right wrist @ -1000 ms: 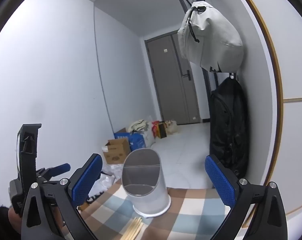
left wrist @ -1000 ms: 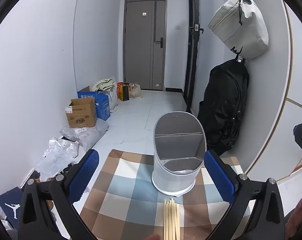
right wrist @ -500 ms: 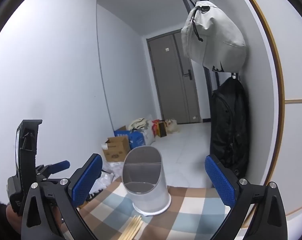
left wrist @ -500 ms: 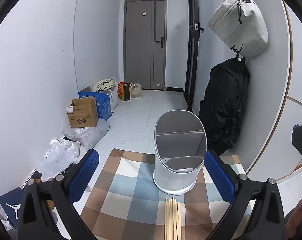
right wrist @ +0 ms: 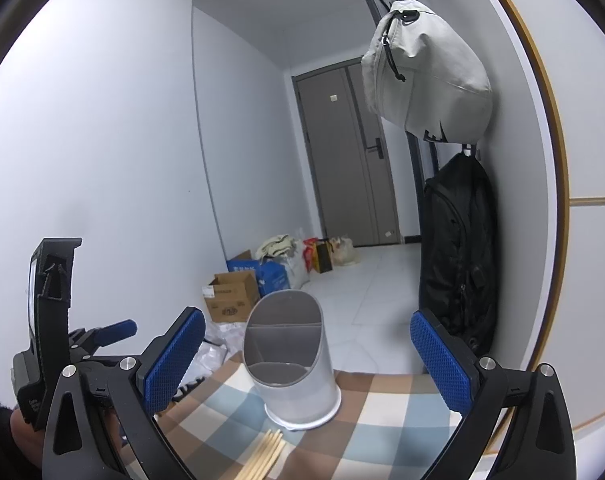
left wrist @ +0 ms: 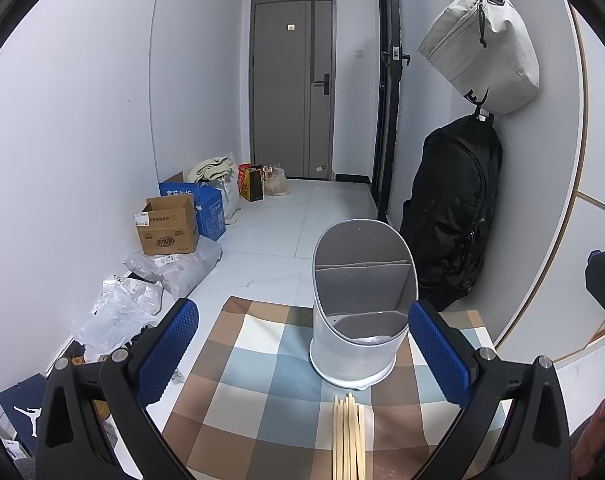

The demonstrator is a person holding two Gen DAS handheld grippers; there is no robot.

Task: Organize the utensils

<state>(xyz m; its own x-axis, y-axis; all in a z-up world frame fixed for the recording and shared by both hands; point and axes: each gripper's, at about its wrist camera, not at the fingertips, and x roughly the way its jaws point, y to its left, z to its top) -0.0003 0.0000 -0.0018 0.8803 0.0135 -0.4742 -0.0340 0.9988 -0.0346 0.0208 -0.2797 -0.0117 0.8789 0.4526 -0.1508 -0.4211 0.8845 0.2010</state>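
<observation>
Blue-padded jaws of both grippers gape wide, holding nothing.

On the checked brown, blue and white cloth (left wrist: 258, 364), open room lies left of the upright white slant-topped plastic utensil holder (left wrist: 358, 344), which blocks the far middle. The bundle of pale wooden chopsticks (left wrist: 348, 436) lies just in front of it, almost touching its base. A black hanging backpack (left wrist: 450, 216) crowds the right wall behind.

Checked cloth (left wrist: 262, 376), grey holder (left wrist: 362, 344)
</observation>
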